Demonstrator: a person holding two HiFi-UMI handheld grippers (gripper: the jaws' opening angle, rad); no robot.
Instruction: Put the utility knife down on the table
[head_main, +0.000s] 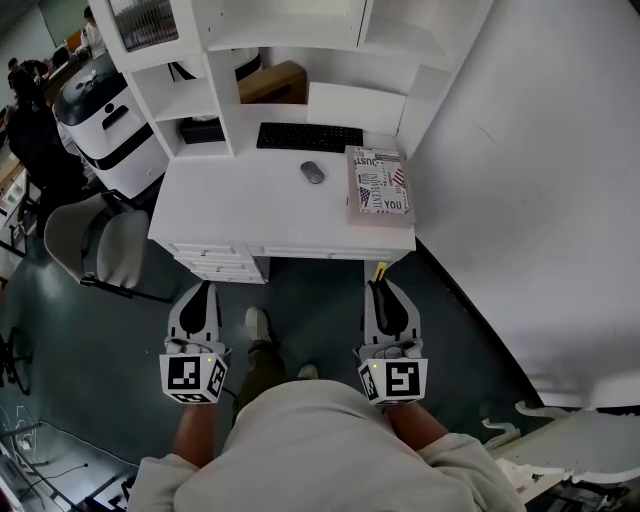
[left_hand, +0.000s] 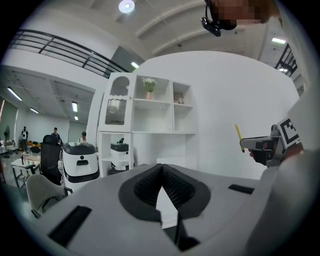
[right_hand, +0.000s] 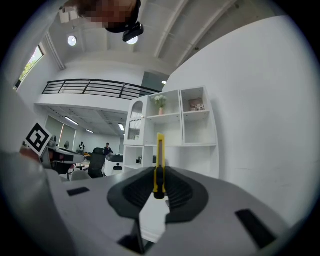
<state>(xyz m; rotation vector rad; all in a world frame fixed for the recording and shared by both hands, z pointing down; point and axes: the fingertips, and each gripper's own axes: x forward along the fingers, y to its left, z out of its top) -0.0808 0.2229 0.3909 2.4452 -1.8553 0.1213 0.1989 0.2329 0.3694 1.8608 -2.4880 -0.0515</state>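
A yellow utility knife (right_hand: 159, 160) stands upright between the pads of my right gripper (right_hand: 159, 174), which is shut on its lower part. In the head view the knife's yellow tip (head_main: 380, 271) pokes out ahead of the right gripper (head_main: 378, 288), just short of the front edge of the white table (head_main: 250, 205). My left gripper (head_main: 203, 288) is level with it on the left, also short of the table. Its jaws (left_hand: 161, 167) meet at the tips with nothing between them. The left gripper view also catches the right gripper (left_hand: 265, 147) and the knife (left_hand: 239, 136).
On the table lie a black keyboard (head_main: 309, 137), a grey mouse (head_main: 313, 172) and a printed book (head_main: 379, 185) at the right end. White shelves (head_main: 300, 40) rise behind them. Drawers (head_main: 220, 262) sit under the left front, a grey chair (head_main: 100, 245) stands left, and a white wall (head_main: 540, 200) is on the right.
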